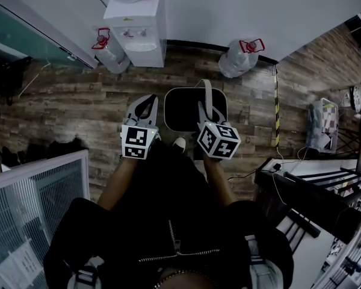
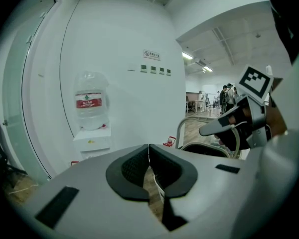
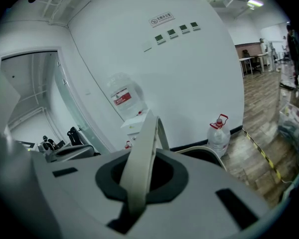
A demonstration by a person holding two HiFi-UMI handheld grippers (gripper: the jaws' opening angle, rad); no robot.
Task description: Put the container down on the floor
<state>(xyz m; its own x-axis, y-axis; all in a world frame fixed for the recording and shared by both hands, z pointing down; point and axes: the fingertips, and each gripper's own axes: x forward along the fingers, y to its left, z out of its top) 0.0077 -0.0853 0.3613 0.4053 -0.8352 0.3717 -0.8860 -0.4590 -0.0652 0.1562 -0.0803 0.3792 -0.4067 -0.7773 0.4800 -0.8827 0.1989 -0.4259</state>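
One red-labelled bottle [image 2: 89, 103], print illegible, right gripper [image 3: 139, 183] clamping container handle [image 3: 148, 133]

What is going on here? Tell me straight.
A person carries a rounded, dark-lined container with a pale rim by its pale arched handle, on which the right gripper is clamped. The left gripper is shut and empty beside it. The container hangs over the wooden floor near a white water dispenser, seemingly not yet set down.

The head view looks steeply down onto the wooden floor [image 1: 60, 101]. The left gripper view and right gripper view sit close behind their jaws, facing the white wall [image 2: 124, 34]; all share the water dispenser [image 1: 138, 32].
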